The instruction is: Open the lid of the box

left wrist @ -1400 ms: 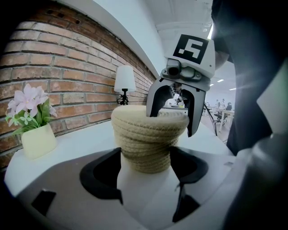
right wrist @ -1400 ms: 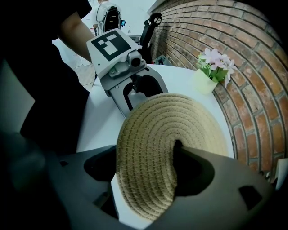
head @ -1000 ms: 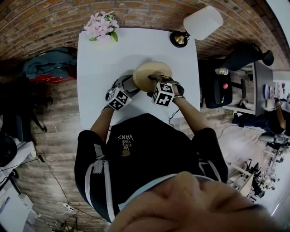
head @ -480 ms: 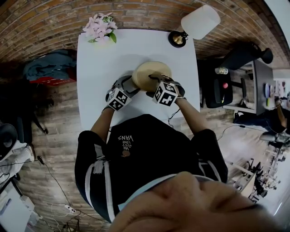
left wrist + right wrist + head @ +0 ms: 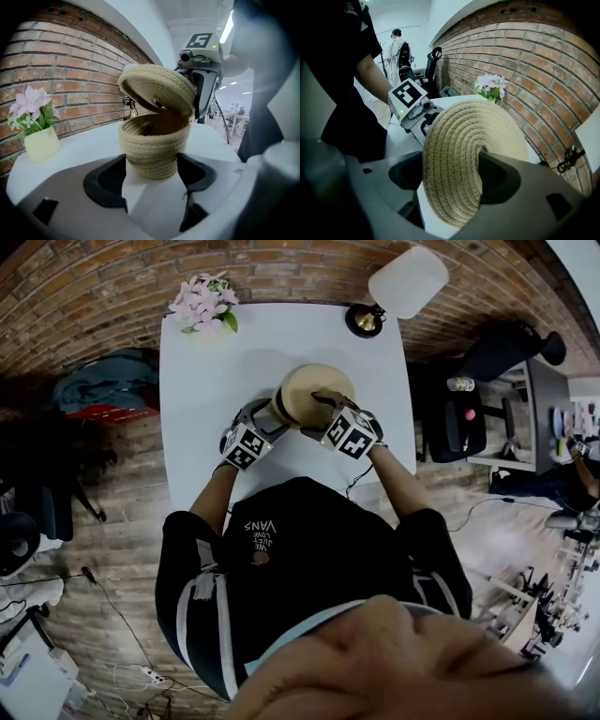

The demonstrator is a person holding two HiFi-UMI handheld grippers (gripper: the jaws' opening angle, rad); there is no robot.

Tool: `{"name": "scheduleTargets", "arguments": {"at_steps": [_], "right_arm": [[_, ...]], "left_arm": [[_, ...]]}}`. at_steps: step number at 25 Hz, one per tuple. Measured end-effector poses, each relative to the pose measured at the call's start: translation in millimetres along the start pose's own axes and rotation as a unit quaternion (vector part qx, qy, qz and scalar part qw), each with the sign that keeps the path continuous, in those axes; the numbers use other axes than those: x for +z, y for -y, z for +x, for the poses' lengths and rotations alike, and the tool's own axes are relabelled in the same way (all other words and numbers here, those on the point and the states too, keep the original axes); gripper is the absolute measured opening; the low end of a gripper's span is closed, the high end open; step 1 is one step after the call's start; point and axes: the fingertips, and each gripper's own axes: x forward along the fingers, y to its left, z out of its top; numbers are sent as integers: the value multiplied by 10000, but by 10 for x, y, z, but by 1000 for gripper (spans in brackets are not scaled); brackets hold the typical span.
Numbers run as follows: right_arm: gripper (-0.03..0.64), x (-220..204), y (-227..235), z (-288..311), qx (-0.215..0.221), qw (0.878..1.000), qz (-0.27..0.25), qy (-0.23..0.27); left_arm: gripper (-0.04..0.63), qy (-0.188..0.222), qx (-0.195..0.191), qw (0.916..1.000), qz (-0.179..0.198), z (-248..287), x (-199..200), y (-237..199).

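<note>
The woven box stands on the white counter, near its middle; the left tongs are clamped on its body, one dark pad pressed against each side. The left gripper view alone looks into the box: the lid is tilted above the rim, the gap open toward the camera and the dim inside showing; whether its far edge touches the rim cannot be told. The right tongs grip the lid by its edge, one pad on the top face and the other behind it. The right gripper view shows the lid's coiled top face but hides the box behind it. From the head view the lid covers nearly all of the box, and the tilt hardly shows; both sets of tongs meet there at the box, left and right of it. A pot of pink flowers stands at the counter's far left corner, a lamp at the far right, both against the brick wall; the lamp's shade shows whole only from the head view.
</note>
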Motion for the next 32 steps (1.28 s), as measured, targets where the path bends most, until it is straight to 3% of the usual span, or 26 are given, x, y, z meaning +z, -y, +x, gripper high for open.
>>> {"name": "scheduleTargets", "arguments": {"at_steps": [15,23,32], "right_arm": [[341,-1,139,-222,-160,9897,1058,951],[341,-77,298,-451,-308,9680,1813,1709],[341,-318,449,-626,-559,9452,2461,2071]], "left_arm": [[333,-170,95,9997,-133,10,-30,16],[333,-249,147,9993,-251,-83,86,38],[333,-270,221,9988,-347,-134,118,95]]}}
